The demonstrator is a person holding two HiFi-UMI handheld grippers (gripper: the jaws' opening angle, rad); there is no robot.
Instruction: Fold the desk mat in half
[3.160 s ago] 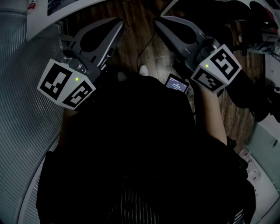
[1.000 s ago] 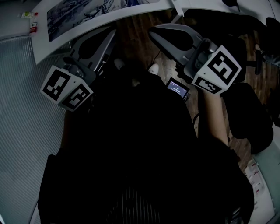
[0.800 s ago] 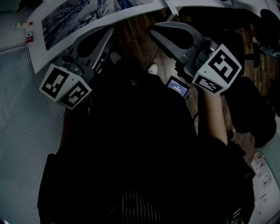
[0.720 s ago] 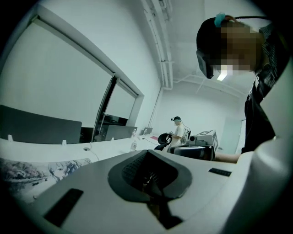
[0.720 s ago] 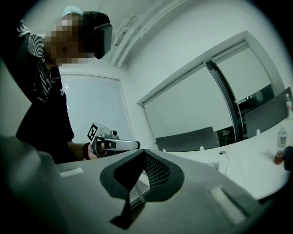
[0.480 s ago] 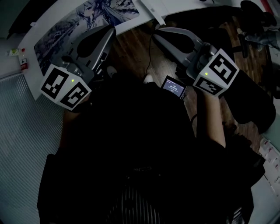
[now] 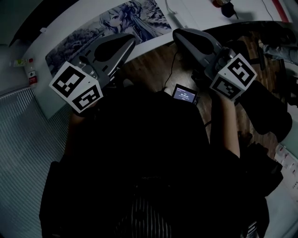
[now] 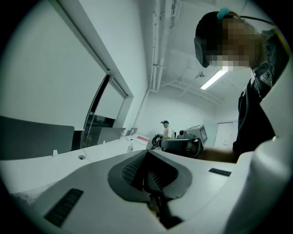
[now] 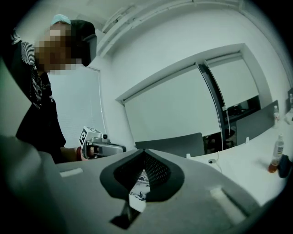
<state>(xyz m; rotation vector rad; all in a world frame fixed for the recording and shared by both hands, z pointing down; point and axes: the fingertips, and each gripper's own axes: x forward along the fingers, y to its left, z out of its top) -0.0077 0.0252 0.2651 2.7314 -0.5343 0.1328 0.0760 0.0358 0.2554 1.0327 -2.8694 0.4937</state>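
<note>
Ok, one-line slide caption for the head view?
Left tool and right tool, both shut and empty, held before the unfolded blue-grey printed desk mat on the white desk.

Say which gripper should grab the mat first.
Right, probably. The right gripper sits by the right end of the desk mat, near a corner to lift; the left gripper sits at its long near edge, away from either end. Both are shut, empty.

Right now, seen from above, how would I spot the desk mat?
Find the long white desk running across the top of the head view. Lying flat on its left stretch is the desk mat: a wide dark sheet, the only thing there printed with a blue-grey cartoon figure.
</note>
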